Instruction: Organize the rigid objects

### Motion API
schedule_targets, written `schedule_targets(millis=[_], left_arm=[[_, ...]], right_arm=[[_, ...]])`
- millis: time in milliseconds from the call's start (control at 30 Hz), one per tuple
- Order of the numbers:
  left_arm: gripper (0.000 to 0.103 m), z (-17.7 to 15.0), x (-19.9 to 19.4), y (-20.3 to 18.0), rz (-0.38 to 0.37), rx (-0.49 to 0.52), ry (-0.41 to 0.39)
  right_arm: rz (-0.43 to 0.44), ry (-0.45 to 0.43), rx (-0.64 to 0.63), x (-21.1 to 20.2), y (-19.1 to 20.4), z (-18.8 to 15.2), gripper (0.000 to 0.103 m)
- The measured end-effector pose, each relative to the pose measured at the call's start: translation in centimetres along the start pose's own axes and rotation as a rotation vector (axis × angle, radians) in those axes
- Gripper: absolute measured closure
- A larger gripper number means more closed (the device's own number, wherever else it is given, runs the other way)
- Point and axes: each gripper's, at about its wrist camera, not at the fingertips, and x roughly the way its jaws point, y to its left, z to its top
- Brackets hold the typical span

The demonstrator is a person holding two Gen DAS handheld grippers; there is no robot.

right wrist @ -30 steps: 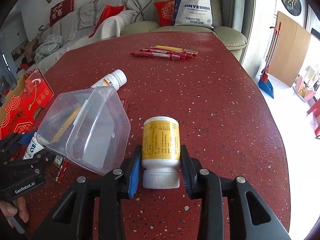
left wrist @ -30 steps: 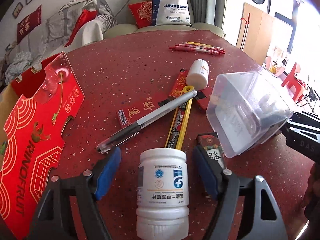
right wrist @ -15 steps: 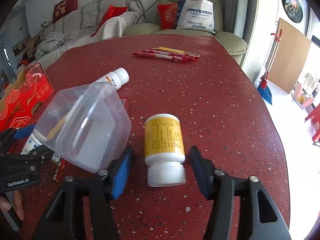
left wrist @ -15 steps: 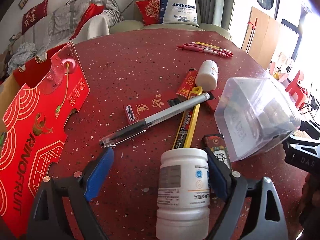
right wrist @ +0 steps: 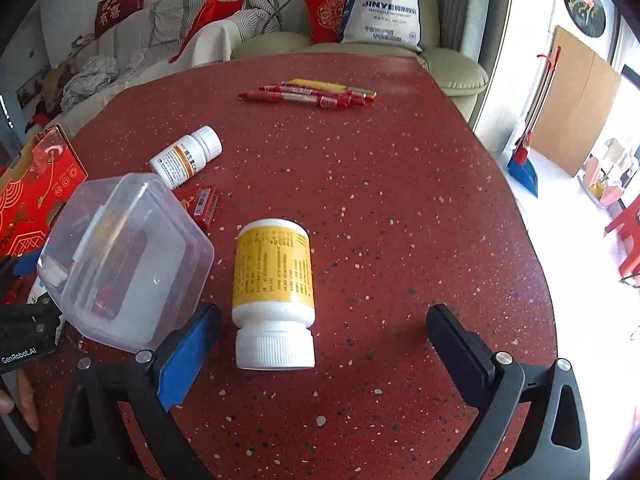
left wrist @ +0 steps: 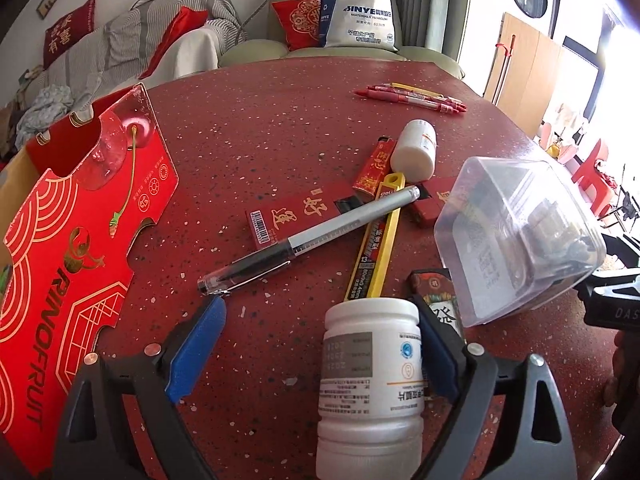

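My left gripper [left wrist: 320, 344] is open; a white pill bottle with a blue logo [left wrist: 372, 372] lies between its fingers, against the right finger. My right gripper [right wrist: 324, 344] is wide open; a white bottle with a yellow label [right wrist: 274, 280] lies on the red table between its fingers, nearer the left one, cap towards me. A clear plastic box [right wrist: 124, 260] stands tilted on the table between the two grippers; it also shows in the left wrist view [left wrist: 516, 236].
On the table lie a pen [left wrist: 308, 240], a yellow utility knife [left wrist: 376, 240], red packets [left wrist: 296, 216], a small white bottle [right wrist: 186, 156], several red markers [right wrist: 308, 94] at the far side and a red fruit carton [left wrist: 68, 240] at the left.
My right gripper has opened wide and let go of the yellow-label bottle, which now lies on the table. My left gripper has shifted left, so the white bottle now sits by its right finger.
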Motion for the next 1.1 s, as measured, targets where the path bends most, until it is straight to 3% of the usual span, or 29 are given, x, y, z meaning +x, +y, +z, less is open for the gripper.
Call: schedule_targets(millis=[67,267,333,433,500,633,700,733,833,1100], left_arm=[[0.01,0.0,0.1,-0.1,0.015,-0.012,0.003],[0.006,-0.5,-0.3,0.3,0.053,-0.073,0.014],[0.006,-1.0,-0.6,0.2,0.054,-0.088,0.014],[0.014,-1.5,-1.2,-0.4,0.055,-0.081,0.005],[0.018,-1.8,-1.5,-0.6,0.054,-0.075,0.004],[0.027,-1.8,-1.7,-1.1,0.042,-0.057,-0.004],[0.043,-1.8,-1.9,-1.4,0.034,-0.04,-0.011],[0.046,-1.8,-2.0,-1.5,0.032,-0.033,-0.016],[0.06,-1.8,-2.1,-1.8,0.03,-0.012,-0.03],[0.06,-2.2,-2.5,-1.0,0.029,-0.019,-0.03]], right_arm=[[-0.036,0.027,-0.015,0.3,0.2,0.2,0.0],[-0.007,0.029,-0.062,0.2,0.5,0.5,0.0],[0.014,0.013,-0.1,-0.1,1.3,0.6,0.0],[-0.025,0.0,-0.141,-0.3,2.3,0.3,0.0],[0.01,0.002,-0.125,-0.4,2.3,0.1,0.017],[0.021,-0.005,-0.094,-0.5,2.2,0.2,0.034],[0.028,-0.008,-0.099,-0.7,2.4,0.3,0.058],[0.033,-0.006,-0.105,-0.7,2.6,0.4,0.062],[0.047,-0.01,-0.128,-0.7,3.2,0.4,0.066],[0.037,-0.062,-0.078,-2.6,4.2,-1.6,0.066]])
